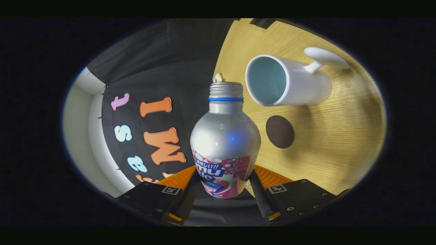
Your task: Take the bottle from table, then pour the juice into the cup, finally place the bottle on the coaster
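Observation:
My gripper [223, 182] is shut on a silver bottle [224, 136] with a pink label and a blue ring under its open threaded neck. Both fingers press on the bottle's lower body. The bottle is held off the wooden table [340, 136], and the whole view is rolled sideways. A white cup [289, 81] with a pale blue inside and a handle stands on the table beyond the bottle's neck and to its right. A dark round coaster [280, 131] lies on the table beside the bottle's shoulder, nearer to me than the cup.
The black booth wall [163, 85] hangs behind the bottle on the left, and a pale wall [78, 119] shows beyond it. The table edge runs just behind the bottle's neck.

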A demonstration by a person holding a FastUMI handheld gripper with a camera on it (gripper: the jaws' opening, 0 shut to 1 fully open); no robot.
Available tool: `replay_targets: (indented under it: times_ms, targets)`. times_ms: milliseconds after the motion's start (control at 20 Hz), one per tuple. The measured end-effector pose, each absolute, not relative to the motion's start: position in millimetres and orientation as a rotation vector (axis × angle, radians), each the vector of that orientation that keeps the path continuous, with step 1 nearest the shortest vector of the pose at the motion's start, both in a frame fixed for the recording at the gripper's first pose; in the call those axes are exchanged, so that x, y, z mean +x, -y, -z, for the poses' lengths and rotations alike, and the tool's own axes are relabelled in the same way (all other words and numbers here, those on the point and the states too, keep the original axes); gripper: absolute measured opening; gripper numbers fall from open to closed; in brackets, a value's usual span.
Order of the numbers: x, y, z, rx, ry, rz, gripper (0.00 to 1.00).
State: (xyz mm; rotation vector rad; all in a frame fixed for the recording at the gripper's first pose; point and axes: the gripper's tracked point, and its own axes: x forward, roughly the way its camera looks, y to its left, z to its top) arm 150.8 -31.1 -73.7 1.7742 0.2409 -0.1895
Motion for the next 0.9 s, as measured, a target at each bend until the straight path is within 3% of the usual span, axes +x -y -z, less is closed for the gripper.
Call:
replay_targets:
  times_ms: [900]
  targets:
    - [150.2,35.4,61.8,1.871,-0.245,0.216,0.77]
